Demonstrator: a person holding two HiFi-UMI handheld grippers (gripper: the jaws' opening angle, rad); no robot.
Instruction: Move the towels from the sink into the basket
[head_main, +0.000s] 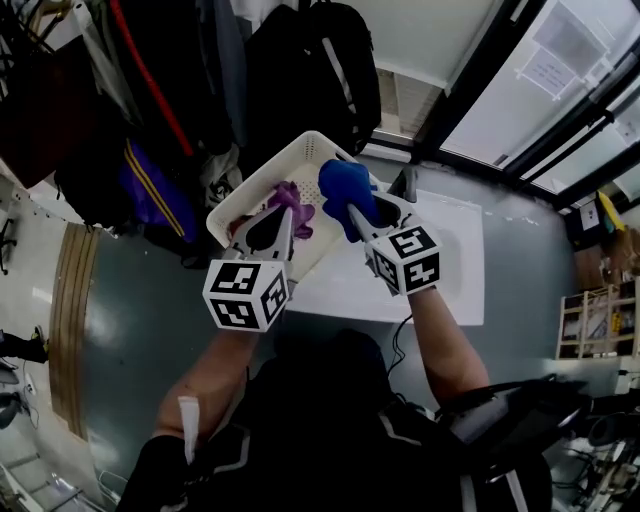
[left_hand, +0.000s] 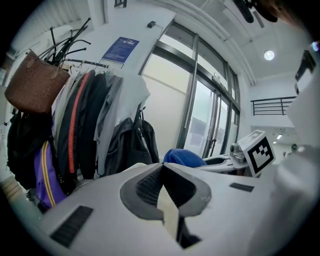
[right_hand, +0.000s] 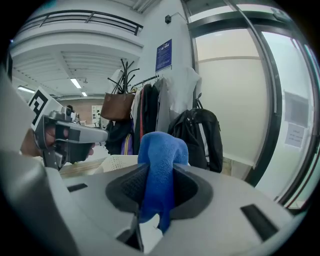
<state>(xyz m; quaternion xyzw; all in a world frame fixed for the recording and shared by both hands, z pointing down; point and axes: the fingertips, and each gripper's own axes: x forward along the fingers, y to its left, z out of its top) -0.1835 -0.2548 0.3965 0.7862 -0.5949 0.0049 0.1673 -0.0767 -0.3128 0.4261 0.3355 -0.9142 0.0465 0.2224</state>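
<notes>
Coats (head_main: 150, 110) and a black backpack (head_main: 330, 60) hang beyond the white basket (head_main: 290, 150). The right claw (head_main: 358, 215) pinches a blue towel (head_main: 345, 185) at the basket's rim. The left claw (head_main: 284, 214) is closed and empty, beside a purple towel (head_main: 305, 215).

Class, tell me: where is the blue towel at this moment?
The blue towel is clamped in the right gripper, near the centre of the head view, just right of the purple towel lying in the white basket.

The purple cloth towel (head_main: 296, 206) lay in the white perforated plastic basket (head_main: 310, 150). The blue terry towel (head_main: 343, 188) hung over the basket's right rim, clamped in the right gripper (head_main: 365, 212). The left gripper (head_main: 277, 222) stood over the basket's near rim. The white rectangular sink top (head_main: 450, 250) lay right of the basket. The black fabric backpack (head_main: 330, 70) hung behind it.
</notes>
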